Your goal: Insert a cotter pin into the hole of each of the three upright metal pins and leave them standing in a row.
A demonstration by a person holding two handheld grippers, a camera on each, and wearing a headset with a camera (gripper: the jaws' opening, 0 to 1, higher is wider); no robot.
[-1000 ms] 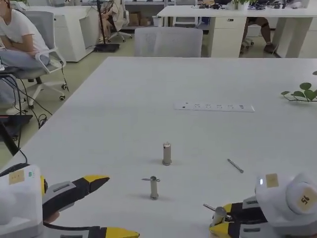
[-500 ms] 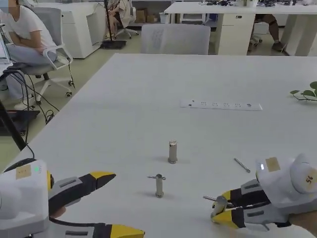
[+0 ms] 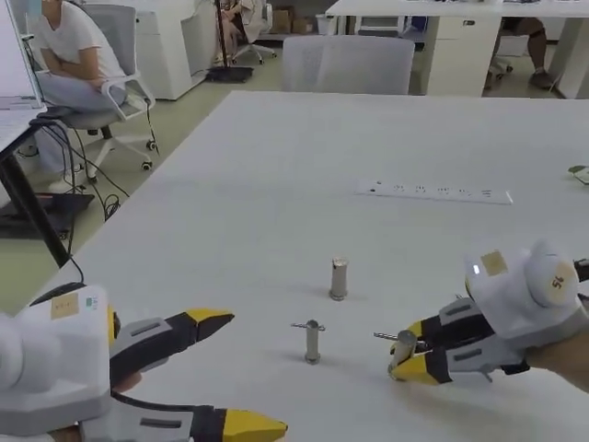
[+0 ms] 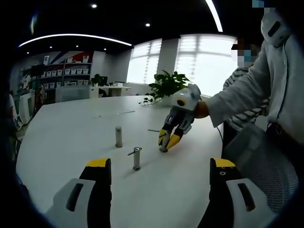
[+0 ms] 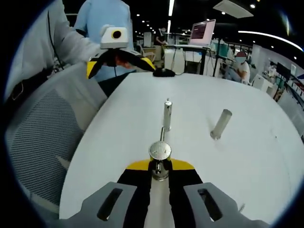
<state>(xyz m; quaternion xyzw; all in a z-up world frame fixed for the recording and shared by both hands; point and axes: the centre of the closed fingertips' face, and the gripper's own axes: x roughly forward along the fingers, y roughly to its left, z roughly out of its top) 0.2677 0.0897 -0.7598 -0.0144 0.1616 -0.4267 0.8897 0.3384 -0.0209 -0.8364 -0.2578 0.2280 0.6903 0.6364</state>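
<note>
Metal pins numbered three: a bare pin [image 3: 339, 279], a middle pin [image 3: 313, 345] and a held pin [image 3: 403, 343]. Cotter pins seated in them numbered two: first cotter pin [image 3: 304, 326], second cotter pin [image 3: 384, 337]. Two grippers, left gripper [image 3: 256, 373] and right gripper [image 3: 401, 355]; one power strip [image 3: 434, 192]; two chairs, grey chair [image 3: 348, 63] and occupied chair [image 3: 118, 37]

Far pin [image 3: 339, 278] bare; middle pin [image 3: 313, 343] and right pin [image 3: 404, 346] hold cotter pins [image 3: 306, 326].

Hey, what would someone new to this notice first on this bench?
The yellow-tipped right gripper is shut on a metal pin with a cotter pin through it, at the right of the white table. To its left stand two more pins: the middle pin likewise fitted, the far pin bare. The left gripper hangs open at lower left.
</note>
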